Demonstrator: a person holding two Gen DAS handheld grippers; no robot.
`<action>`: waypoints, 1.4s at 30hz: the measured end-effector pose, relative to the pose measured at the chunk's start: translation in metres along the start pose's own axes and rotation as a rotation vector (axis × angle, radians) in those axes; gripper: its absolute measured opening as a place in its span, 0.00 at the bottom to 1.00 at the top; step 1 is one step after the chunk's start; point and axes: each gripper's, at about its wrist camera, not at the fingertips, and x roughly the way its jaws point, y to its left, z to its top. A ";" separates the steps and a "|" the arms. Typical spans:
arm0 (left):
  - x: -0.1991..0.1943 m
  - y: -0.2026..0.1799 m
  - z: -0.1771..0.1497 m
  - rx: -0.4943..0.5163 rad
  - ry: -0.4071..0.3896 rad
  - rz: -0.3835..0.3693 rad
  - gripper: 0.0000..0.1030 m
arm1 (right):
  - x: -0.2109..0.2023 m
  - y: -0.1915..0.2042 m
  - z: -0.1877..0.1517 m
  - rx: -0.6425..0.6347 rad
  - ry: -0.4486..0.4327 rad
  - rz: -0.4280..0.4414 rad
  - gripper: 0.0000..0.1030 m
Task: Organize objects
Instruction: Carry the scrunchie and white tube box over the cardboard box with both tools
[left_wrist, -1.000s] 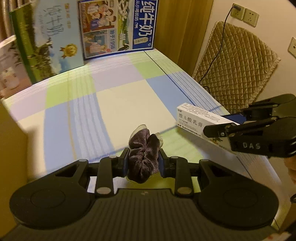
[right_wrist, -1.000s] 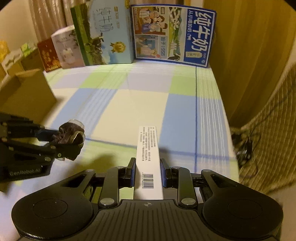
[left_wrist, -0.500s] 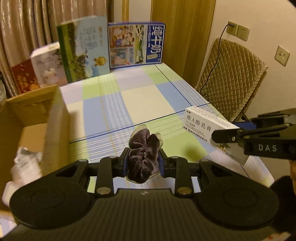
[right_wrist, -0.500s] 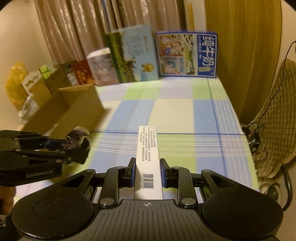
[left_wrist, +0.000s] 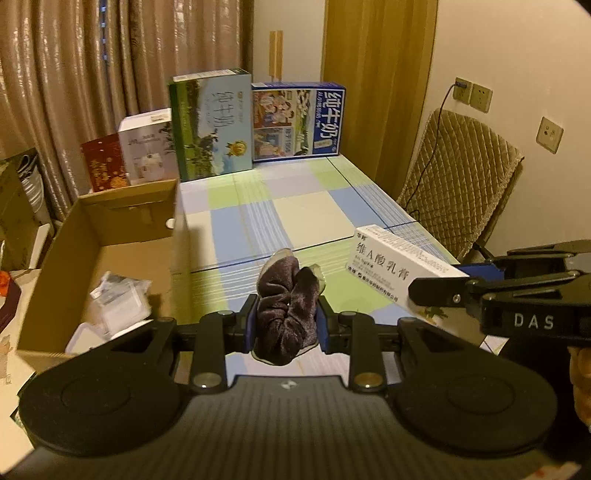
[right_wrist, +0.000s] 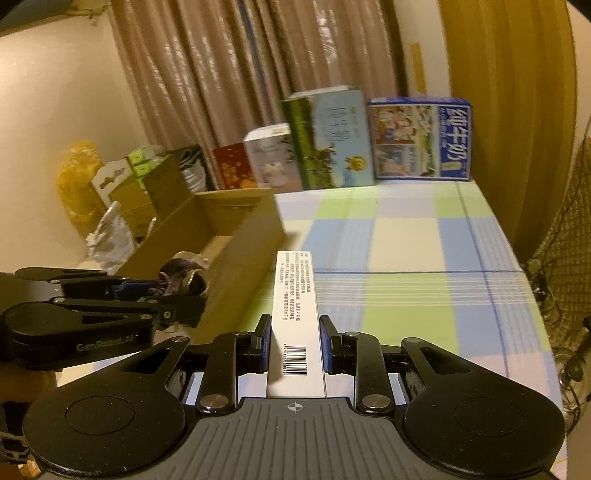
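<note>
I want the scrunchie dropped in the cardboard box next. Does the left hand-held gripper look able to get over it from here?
Probably yes. The left hand-held gripper, shut on the purple scrunchie, is beside the cardboard box, whose top is open; nothing stands between them, and the right hand-held gripper is on the far side.

The white carton (left_wrist: 397, 266) reads "维A酸乳膏" in dark characters on its side, and its top face in the right wrist view carries a barcode with fine print too small to read. The blue milk box (left_wrist: 299, 123) bears "纯牛奶" in white and "1956". The right hand-held gripper (left_wrist: 439, 291) is marked "DAS", and the left hand-held gripper (right_wrist: 177, 295) "GenRobot.AI".
</note>
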 end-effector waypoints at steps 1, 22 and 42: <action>-0.005 0.002 -0.002 -0.003 -0.002 0.006 0.25 | -0.001 0.004 0.000 -0.004 -0.002 0.009 0.22; -0.071 0.103 -0.046 -0.114 0.019 0.215 0.25 | 0.039 0.102 0.006 -0.130 0.017 0.175 0.22; -0.057 0.154 -0.032 -0.133 0.047 0.259 0.25 | 0.093 0.134 0.029 -0.157 0.040 0.181 0.22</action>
